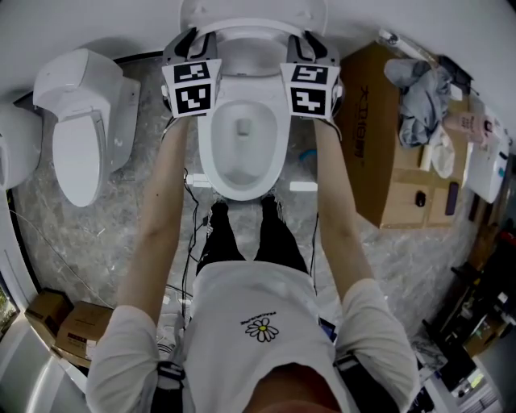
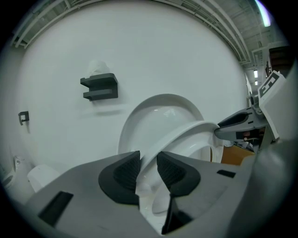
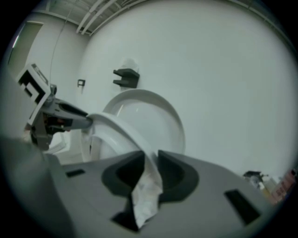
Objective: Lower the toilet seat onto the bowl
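Observation:
The white toilet seat (image 1: 251, 27) stands tilted up off the bowl (image 1: 242, 187), in front of the raised lid (image 1: 250, 6). My left gripper (image 1: 189, 42) is shut on the seat's left side, and my right gripper (image 1: 310, 44) is shut on its right side. In the left gripper view the seat rim (image 2: 186, 132) runs between the dark pads of the left gripper (image 2: 148, 162), with the lid (image 2: 158, 109) behind it. In the right gripper view the seat rim (image 3: 116, 128) passes between the pads of the right gripper (image 3: 150, 160).
A second white toilet (image 1: 81, 137) stands to the left. A cardboard box (image 1: 387, 161) with cloth and small items on it stands to the right. Cables lie on the marble floor by the person's legs. Small boxes (image 1: 72, 323) sit at the lower left. A dark bracket (image 2: 100, 87) hangs on the wall.

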Demonstrator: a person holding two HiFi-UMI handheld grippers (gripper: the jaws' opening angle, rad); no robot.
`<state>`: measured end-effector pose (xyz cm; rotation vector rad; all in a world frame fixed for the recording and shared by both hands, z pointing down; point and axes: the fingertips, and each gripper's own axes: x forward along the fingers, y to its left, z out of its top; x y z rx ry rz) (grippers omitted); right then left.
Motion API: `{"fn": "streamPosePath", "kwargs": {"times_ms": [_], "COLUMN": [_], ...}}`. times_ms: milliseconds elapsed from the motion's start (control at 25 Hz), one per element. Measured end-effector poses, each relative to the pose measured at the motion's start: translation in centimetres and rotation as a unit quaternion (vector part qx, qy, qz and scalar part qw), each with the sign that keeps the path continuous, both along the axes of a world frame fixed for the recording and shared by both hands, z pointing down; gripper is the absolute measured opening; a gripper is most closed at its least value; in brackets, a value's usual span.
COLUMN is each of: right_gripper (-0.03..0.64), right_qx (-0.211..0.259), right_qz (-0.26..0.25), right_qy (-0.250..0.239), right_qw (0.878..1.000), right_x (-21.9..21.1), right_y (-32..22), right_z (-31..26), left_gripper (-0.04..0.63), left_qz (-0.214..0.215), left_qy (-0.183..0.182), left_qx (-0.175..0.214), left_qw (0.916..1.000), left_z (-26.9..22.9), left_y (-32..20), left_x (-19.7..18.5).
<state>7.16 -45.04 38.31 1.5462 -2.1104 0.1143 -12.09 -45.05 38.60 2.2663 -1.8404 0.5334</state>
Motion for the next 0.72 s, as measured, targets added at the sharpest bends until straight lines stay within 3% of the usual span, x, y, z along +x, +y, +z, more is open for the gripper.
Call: {"fn": "streamPosePath", "kwargs": {"times_ms": [720], "right_gripper": [0.109], "right_qx": [0.016], "right_qz": [-0.029], "right_qy": [0.006], "right_qw": [0.999], "right_x": [0.1], "right_y": [7.9], "right_z": [0.5], "left_gripper": [0.129], "left_qz": [0.001], "left_qy": [-0.013], "left_qx": [0.016], "left_qw": [0.9998], "left_z": [0.4], "left_y": [7.8], "left_x": [0.2]}}
